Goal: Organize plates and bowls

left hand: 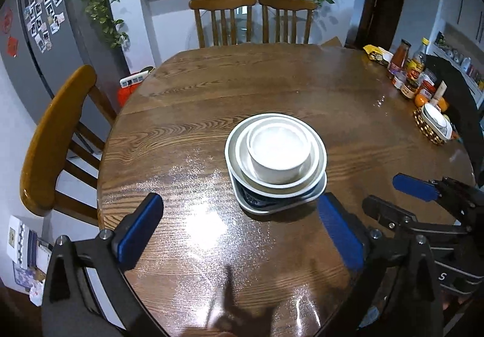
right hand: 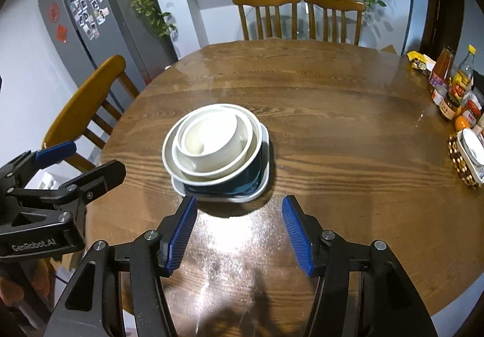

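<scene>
A stack of dishes stands near the middle of the round wooden table (left hand: 211,89): a small white bowl (left hand: 279,155) nested in larger white bowls, over a dark blue bowl (right hand: 242,176) on a squarish white plate (left hand: 272,207). The same stack shows in the right wrist view, with the small bowl (right hand: 211,143) on top and the plate (right hand: 263,182) at the bottom. My left gripper (left hand: 242,231) is open and empty, just short of the stack. My right gripper (right hand: 239,231) is open and empty, also just in front of the stack; it also shows in the left wrist view (left hand: 393,194).
Jars, sauce bottles and oranges (left hand: 414,76) crowd the table's right edge, with a white dish on a beaded mat (right hand: 469,158). Wooden chairs stand at the far side (left hand: 224,19) and the left (left hand: 57,131). A grey fridge (right hand: 84,19) stands at the left.
</scene>
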A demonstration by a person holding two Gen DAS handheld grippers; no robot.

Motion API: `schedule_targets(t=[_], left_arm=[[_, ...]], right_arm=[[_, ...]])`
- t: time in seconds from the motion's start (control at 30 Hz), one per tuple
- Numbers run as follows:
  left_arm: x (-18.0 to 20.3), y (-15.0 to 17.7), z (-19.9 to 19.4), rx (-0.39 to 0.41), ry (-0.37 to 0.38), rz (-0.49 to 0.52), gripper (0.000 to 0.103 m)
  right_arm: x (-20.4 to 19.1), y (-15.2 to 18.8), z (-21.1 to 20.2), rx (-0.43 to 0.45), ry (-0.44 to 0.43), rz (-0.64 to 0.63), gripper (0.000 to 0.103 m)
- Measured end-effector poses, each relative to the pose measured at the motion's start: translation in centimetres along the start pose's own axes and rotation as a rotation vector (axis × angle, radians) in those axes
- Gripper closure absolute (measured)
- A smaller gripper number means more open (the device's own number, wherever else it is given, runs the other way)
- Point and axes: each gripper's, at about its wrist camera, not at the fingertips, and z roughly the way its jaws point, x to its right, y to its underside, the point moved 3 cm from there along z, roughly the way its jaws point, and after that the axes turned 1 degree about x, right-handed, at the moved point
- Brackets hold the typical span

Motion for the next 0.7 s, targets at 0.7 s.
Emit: schedule_targets(t=[0.7], left_arm=[[0.09, 0.61, 0.07, -0.016, -0.024, 0.024, 0.001]], right_arm=[[-0.53, 0.66, 0.32, -0.018, -0.010, -0.040, 0.044]])
